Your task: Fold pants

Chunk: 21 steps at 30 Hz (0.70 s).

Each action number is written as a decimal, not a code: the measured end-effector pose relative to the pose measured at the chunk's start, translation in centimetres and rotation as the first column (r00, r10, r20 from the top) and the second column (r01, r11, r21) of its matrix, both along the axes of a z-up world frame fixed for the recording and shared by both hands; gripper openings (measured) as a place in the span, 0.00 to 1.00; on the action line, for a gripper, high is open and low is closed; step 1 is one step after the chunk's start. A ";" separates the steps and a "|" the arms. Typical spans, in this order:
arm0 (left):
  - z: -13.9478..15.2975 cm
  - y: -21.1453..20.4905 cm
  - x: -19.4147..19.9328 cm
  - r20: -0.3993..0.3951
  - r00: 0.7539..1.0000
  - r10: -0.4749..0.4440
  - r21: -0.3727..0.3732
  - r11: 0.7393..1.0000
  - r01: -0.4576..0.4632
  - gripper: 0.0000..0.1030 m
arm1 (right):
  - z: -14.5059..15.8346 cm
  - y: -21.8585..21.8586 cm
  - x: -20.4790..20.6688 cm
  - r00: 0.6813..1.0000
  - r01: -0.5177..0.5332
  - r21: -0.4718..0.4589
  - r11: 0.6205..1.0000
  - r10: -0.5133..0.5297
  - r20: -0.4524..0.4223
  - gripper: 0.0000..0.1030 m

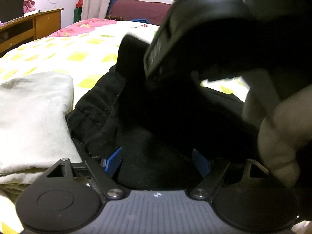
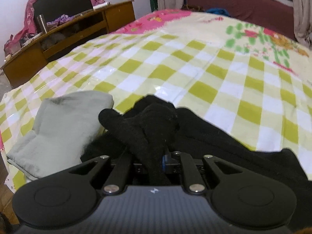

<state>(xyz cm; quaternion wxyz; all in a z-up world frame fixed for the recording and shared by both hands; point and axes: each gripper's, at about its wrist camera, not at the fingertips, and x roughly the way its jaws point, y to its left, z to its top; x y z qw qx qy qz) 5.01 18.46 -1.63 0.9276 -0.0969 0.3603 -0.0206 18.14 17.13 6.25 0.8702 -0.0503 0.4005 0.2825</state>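
Black fleece pants (image 2: 152,120), bunched, clamped in right gripper (image 2: 163,156); remainder spread along near edge of bed (image 2: 214,74). Left gripper (image 1: 158,159): blue pads spread wide over same fabric, not pressing. Grey folded garment (image 2: 64,128) just beside, left. Green-checked sheet; wooden desk (image 2: 78,29), maroon sofa (image 2: 243,5), window beyond.

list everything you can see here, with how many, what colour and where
black pants: one, black, bunched at the bed's near edge
pale folded garment: one, grey-white, beside the pants
bed cover: one, yellow-green and white checks, pink far end
wooden desk: one, brown, beside the bed
metal cup: one, silver, on the desk
left gripper: one, black with blue pads, open over the pants
right gripper: one, black, shut on the pants
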 end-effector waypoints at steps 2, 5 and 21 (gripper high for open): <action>0.0 -0.4 0.4 -0.012 1.000 -0.001 -0.002 1.000 0.001 0.89 | 1.1 -0.3 -0.3 0.999 0.019 0.034 0.999 -0.021 0.041 0.10; -0.3 -1.0 0.8 -0.038 0.999 -0.016 0.016 1.000 0.016 0.89 | 2.5 -0.6 -0.3 0.997 0.042 0.070 0.997 -0.046 0.056 0.10; 0.7 1.1 -2.0 -0.005 0.998 0.056 -0.052 0.997 -0.056 0.89 | 2.5 -0.6 -1.4 0.974 -0.178 0.218 0.960 0.204 -0.103 0.37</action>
